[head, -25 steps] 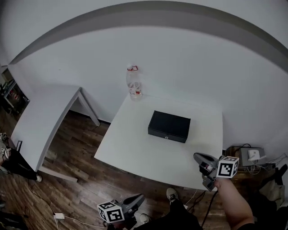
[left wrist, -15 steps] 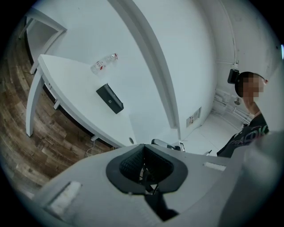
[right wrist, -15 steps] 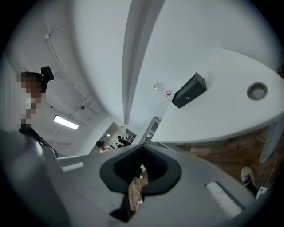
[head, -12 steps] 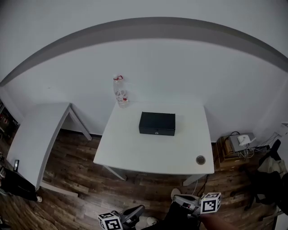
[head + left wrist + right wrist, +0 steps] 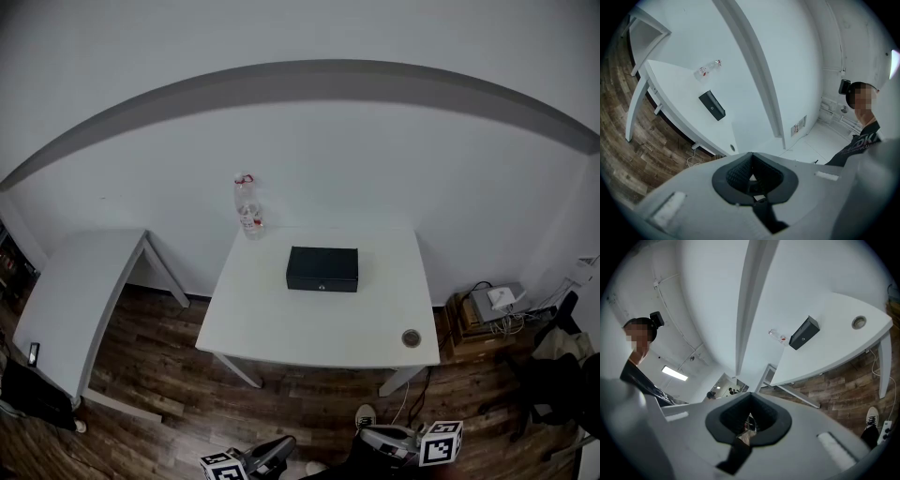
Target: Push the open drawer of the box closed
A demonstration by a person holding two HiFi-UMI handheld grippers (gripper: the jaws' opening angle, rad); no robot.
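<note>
Currently: black box (image 5: 322, 269) resting flat on white table (image 5: 281, 328), in the rear half, roughly central between the left and right edges. Front face toward the head camera, with a small pale fitting at mid-width. Too distant to tell whether the drawer stands proud of the body.

Clear plastic bottle (image 5: 247, 206) with red cap and label, upright at the rear left corner of the same table, apart from the box. Round grommet (image 5: 411, 337) set into the tabletop near the front right corner, well apart from the box.

Left gripper (image 5: 284, 442) low at the bottom edge of the head view, left of centre, over wooden floor (image 5: 169, 394), well short of the table. Jaws together along a single seam in the left gripper view, nothing between the pads. Pointed toward the table, with the box small and far ahead.

Right gripper (image 5: 368, 434) at the bottom edge, right of centre, marker cube (image 5: 441, 442) on its outer end. Jaws fully together in the right gripper view, nothing clamped. Likewise well apart from table and box.

Second white table (image 5: 75, 300) to the left, separate from the first. Grey device with cables (image 5: 492, 305) on the floor at the right. Shoe (image 5: 366, 414) on the floor between the table front and the right gripper.
</note>
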